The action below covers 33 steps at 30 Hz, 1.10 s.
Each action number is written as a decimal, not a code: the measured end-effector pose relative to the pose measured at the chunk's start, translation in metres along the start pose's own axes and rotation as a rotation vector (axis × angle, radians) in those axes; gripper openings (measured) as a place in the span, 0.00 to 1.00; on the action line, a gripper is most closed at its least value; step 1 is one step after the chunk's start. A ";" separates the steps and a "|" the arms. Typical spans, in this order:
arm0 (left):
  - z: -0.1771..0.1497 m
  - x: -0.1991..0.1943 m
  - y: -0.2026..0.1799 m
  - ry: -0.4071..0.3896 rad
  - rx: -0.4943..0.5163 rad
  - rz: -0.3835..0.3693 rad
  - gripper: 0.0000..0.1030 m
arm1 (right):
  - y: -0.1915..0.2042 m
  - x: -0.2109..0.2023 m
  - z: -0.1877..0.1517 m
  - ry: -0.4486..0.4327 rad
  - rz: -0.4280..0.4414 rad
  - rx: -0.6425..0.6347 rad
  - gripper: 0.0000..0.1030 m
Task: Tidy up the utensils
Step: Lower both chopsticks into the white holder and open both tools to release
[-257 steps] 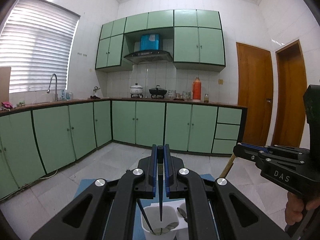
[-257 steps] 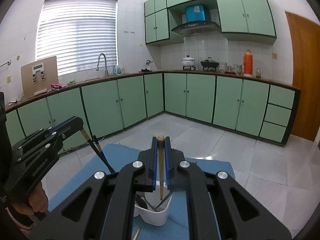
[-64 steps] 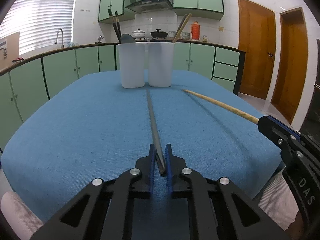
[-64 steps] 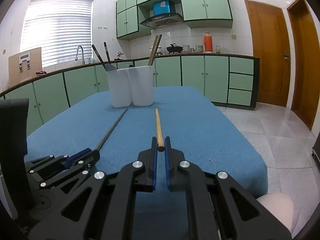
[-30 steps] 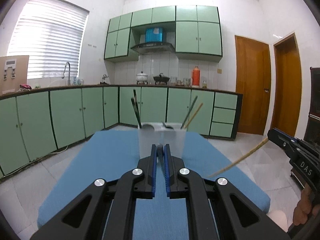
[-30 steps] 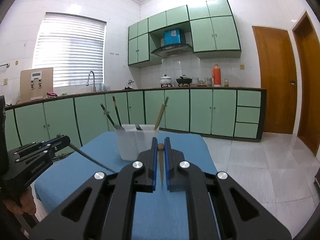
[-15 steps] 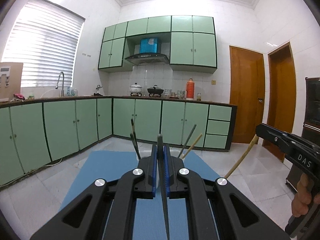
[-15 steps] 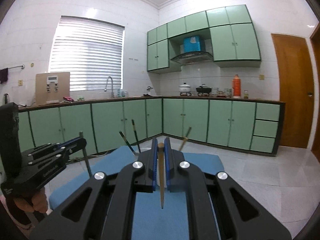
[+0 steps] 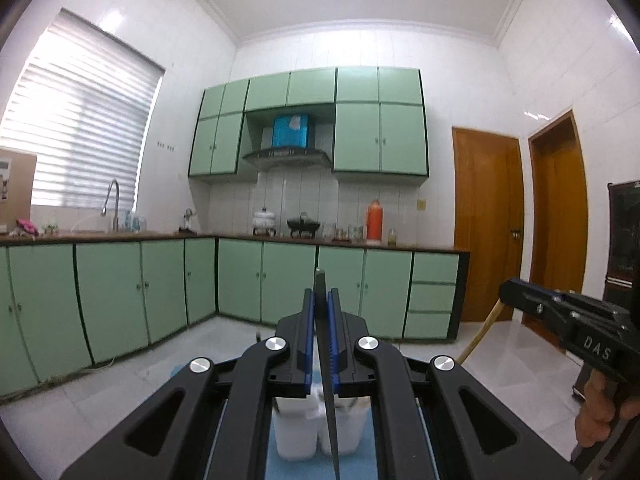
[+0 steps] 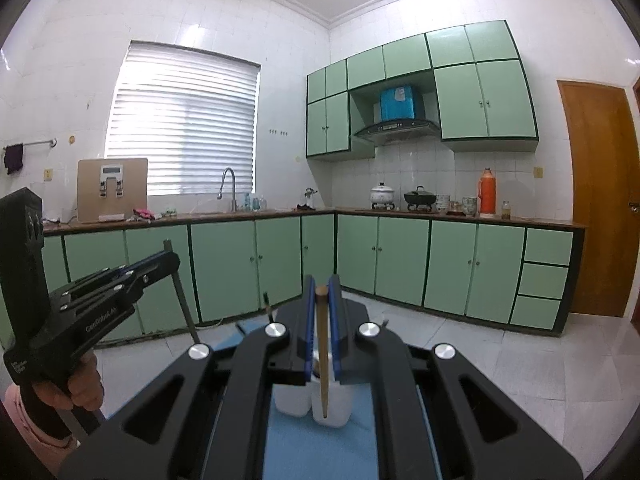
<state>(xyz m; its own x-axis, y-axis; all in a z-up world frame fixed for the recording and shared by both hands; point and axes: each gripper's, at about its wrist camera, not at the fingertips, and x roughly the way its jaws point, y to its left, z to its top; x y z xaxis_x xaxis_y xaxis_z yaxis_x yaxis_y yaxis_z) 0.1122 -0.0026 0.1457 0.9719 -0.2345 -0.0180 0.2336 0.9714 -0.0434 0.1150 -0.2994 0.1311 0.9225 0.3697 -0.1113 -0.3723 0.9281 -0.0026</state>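
A dark chopstick (image 9: 325,364) runs nearly upright down the lower middle of the left wrist view, its tip low over a white two-compartment utensil holder (image 9: 316,432). In the right wrist view a wooden chopstick (image 10: 322,344) stands nearly vertical at lower centre, its lower end over the holder's right compartment (image 10: 334,406).

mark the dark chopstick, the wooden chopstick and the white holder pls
dark chopstick (image 9: 327,384): left wrist view, mid shaft just below the jaws.
wooden chopstick (image 10: 323,360): right wrist view, mid shaft between the jaws.
white utensil holder (image 10: 291,400): right wrist view, front wall of its left cup.
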 end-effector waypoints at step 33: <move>-0.055 0.192 0.034 0.095 0.016 0.117 0.06 | -0.028 0.189 -0.047 0.188 -0.062 0.039 0.06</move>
<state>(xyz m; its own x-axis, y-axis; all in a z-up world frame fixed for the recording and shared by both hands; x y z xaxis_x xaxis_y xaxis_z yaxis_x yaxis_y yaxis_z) 0.3050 -0.0169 0.0858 0.9858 -0.1213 -0.1161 0.1198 0.9926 -0.0201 0.2945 -0.2574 0.0636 0.9069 0.3003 -0.2955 -0.3075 0.9513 0.0229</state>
